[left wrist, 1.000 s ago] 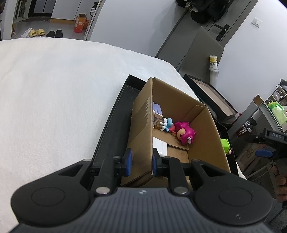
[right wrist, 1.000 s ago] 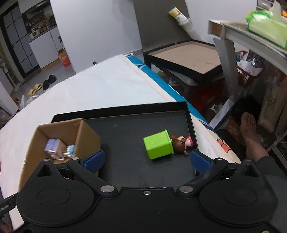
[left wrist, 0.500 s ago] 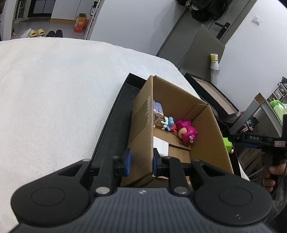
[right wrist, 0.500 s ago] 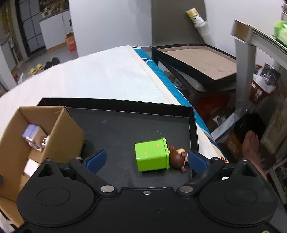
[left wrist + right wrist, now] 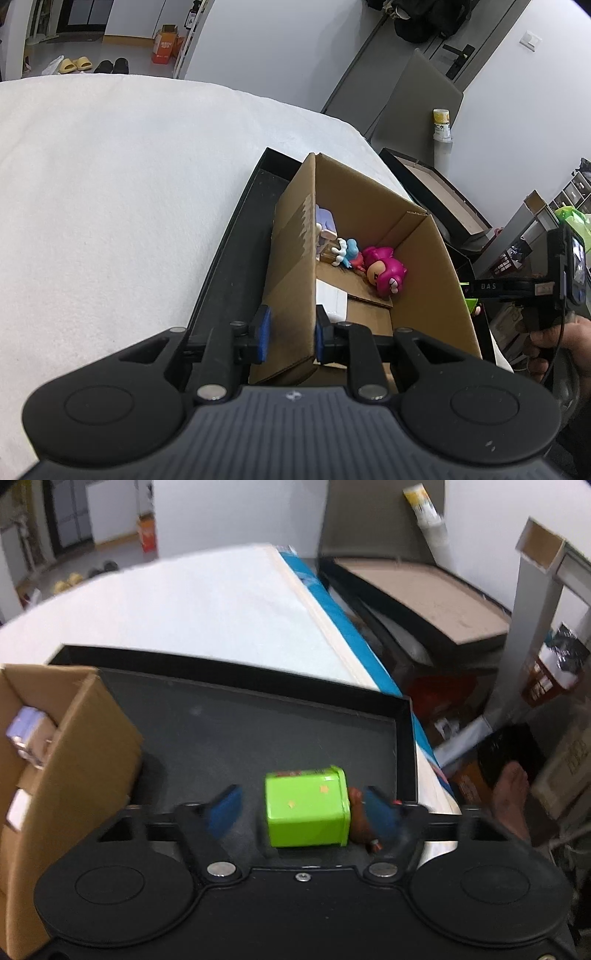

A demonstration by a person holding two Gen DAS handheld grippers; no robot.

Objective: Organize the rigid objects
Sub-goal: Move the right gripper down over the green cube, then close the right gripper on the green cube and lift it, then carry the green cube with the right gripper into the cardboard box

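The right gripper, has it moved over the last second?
Yes. The right gripper has dropped toward the black tray and closed in on the green box, which now sits between its open fingers; before, the box lay well ahead.

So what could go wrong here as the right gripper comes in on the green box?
The small figure lies against the green box, between it and one finger of the open right gripper; closing may pinch or knock it. The left gripper holds only the cardboard box wall, so that could tip or crease.
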